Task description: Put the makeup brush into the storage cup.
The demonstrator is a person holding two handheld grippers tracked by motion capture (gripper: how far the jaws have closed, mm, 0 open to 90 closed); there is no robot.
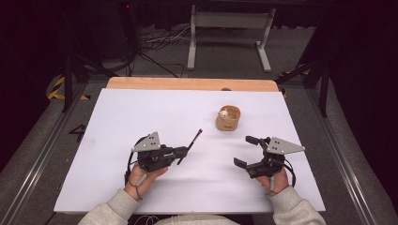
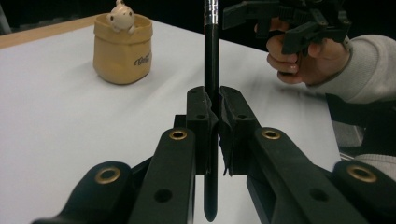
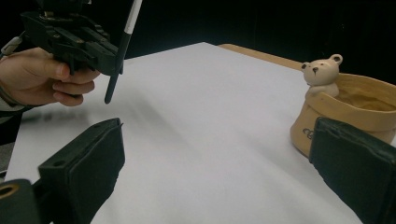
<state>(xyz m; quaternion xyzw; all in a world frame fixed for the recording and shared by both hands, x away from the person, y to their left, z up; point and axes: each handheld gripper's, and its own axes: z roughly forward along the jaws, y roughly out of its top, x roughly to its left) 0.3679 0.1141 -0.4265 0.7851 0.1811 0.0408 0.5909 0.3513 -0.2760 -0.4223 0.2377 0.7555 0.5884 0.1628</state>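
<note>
Grey sleeves and two hands enter at six o'clock in the high view, each carrying a hand-held gripper. By the left hand-held gripper (image 1: 180, 152) a black pen (image 1: 190, 146) is clamped: in the left gripper view its two jaws are pressed tight against the pen's barrel (image 2: 211, 70), which runs upright between the pads, its lower tip poking out below them. Seen from above, the pen slants from the jaws toward one o'clock, its silver-banded end raised over the white desk (image 1: 141, 112). The right hand-held gripper (image 1: 244, 151) is held with its jaws spread wide apart and nothing between them; in the right gripper view the two black pads (image 3: 88, 163) stand at either edge with bare desk between. Farther out, at about twelve o'clock from the right hand-held gripper, a tan ceramic pot (image 1: 228, 118) shaped like a sack stands upright on the desk, a small bear figure (image 3: 321, 74) perched on its rim. Pot and pen are well apart. Beyond the desk's wooden far edge (image 1: 187, 83), a grey metal frame (image 1: 230, 33) stands on the floor.
</note>
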